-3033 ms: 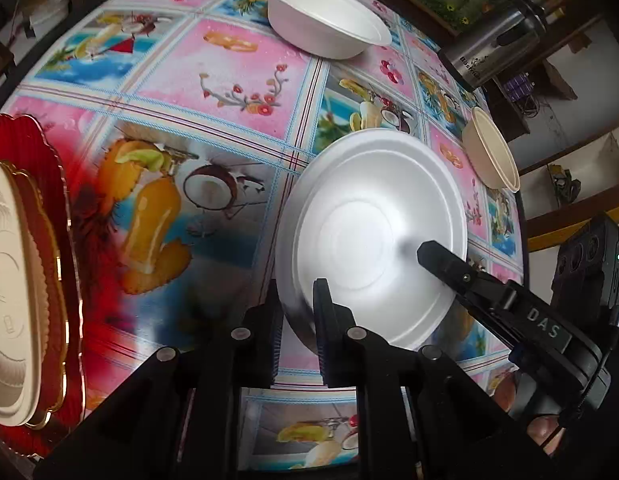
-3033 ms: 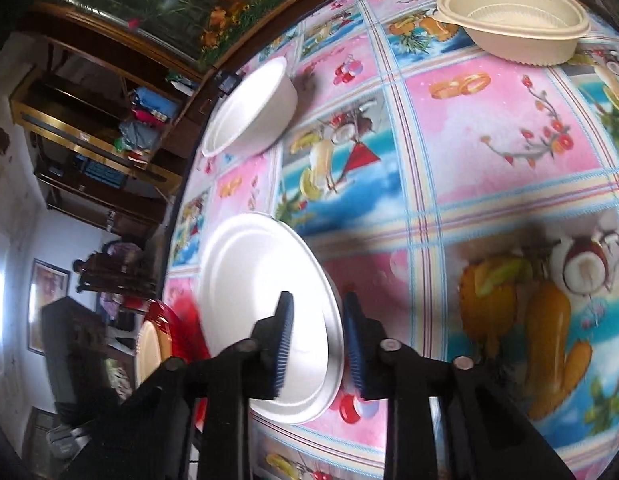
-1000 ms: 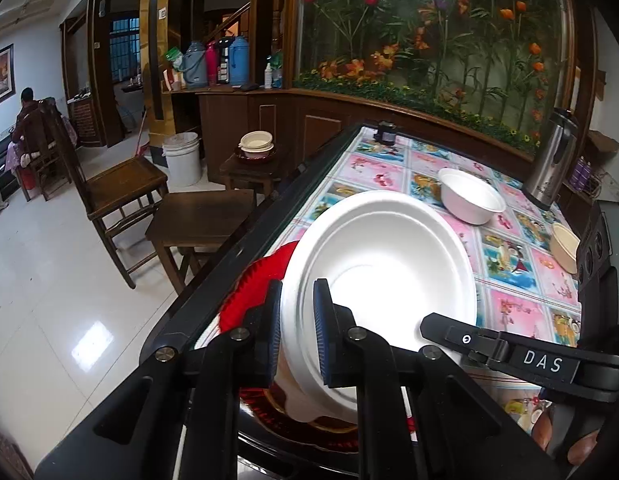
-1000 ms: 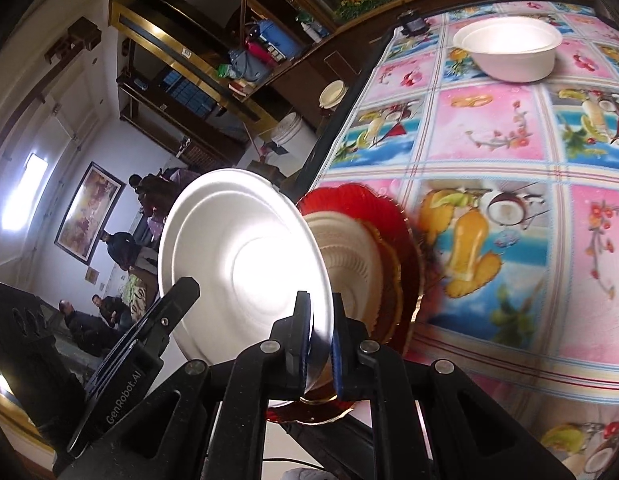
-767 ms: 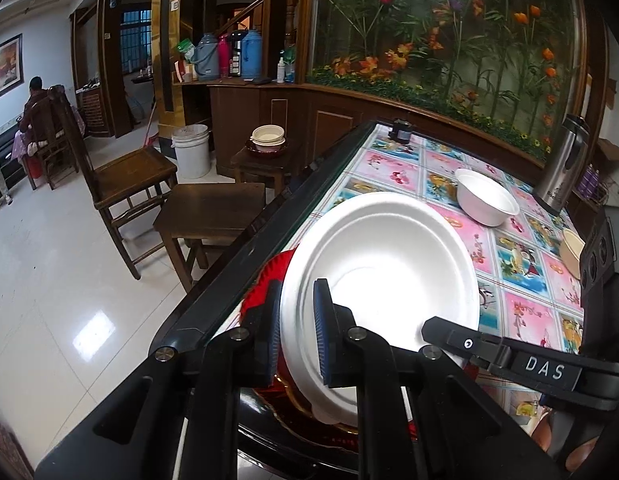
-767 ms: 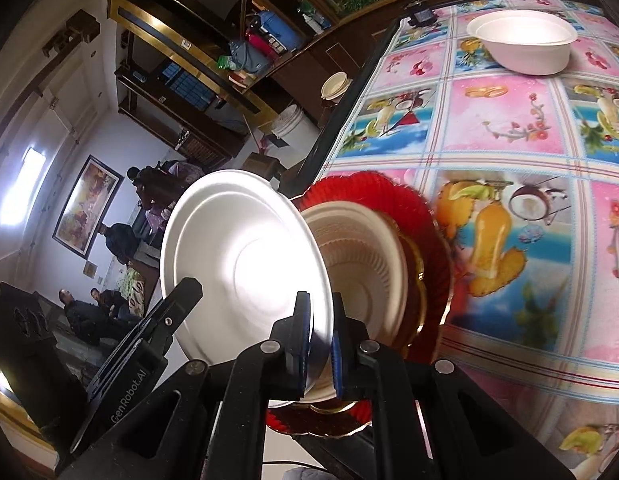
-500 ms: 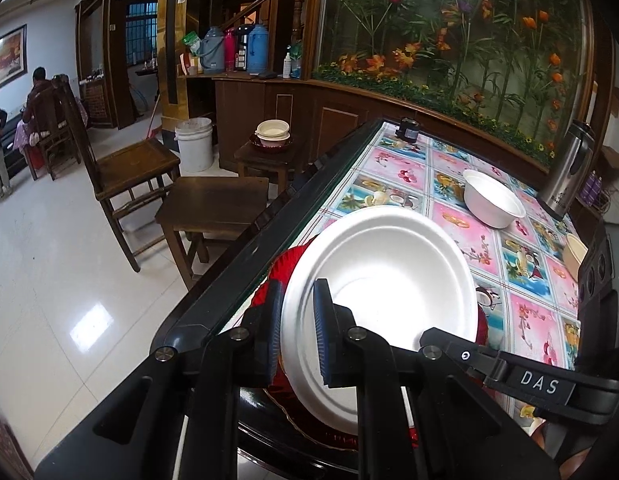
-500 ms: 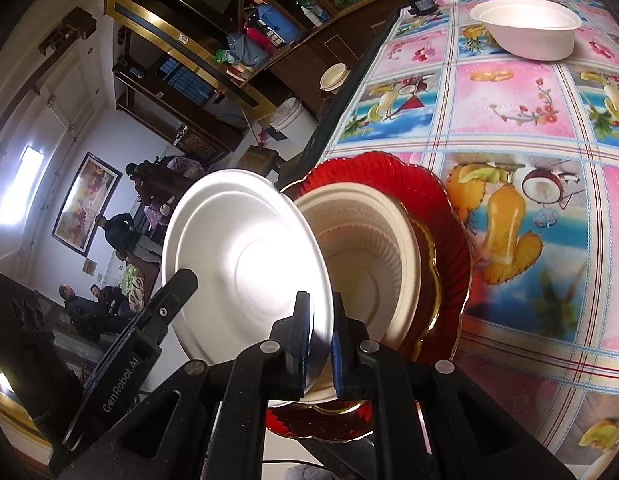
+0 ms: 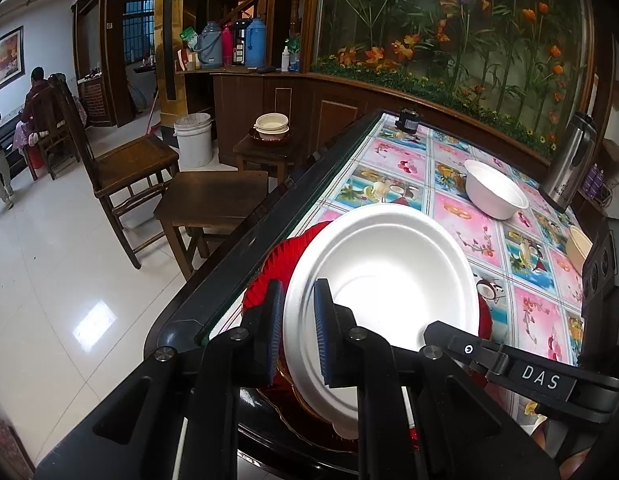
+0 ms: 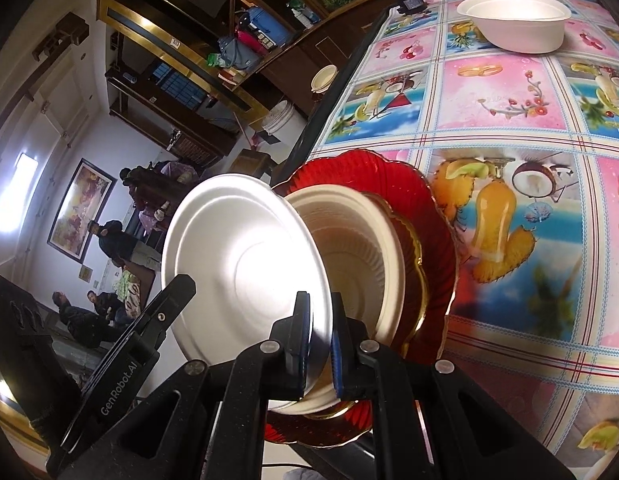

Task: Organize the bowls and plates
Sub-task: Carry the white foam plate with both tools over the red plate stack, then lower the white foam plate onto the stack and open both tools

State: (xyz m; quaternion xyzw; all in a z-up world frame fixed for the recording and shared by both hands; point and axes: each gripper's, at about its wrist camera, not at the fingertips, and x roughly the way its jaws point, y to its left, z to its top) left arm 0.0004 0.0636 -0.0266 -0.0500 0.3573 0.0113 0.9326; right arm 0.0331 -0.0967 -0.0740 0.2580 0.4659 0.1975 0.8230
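Both grippers hold one white plate [image 9: 383, 276] by its rim. My left gripper [image 9: 297, 334] is shut on its near edge; my right gripper [image 10: 319, 346] is shut on the opposite edge. The plate [image 10: 245, 268] is tilted just above a stack at the table's corner: a cream ribbed plate [image 10: 361, 248] on a gold-rimmed red plate on a larger red plate [image 10: 433, 216]. The red plate [image 9: 285, 258] peeks out behind the white one in the left wrist view. A white bowl [image 9: 495, 194] stands farther along the table, also in the right wrist view [image 10: 517, 22].
The table [image 10: 509, 92] has a colourful fruit-print cloth and a dark edge [image 9: 249, 248]. A cream bowl [image 9: 577, 246] and a steel thermos [image 9: 567, 166] are at the far right. Wooden stools [image 9: 211, 198] and a chair [image 9: 117, 156] stand beside the table.
Both grippers carried the white plate from the middle of the table over to the red plate stack at the corner. Over the last second it has sunk closer to the cream plate.
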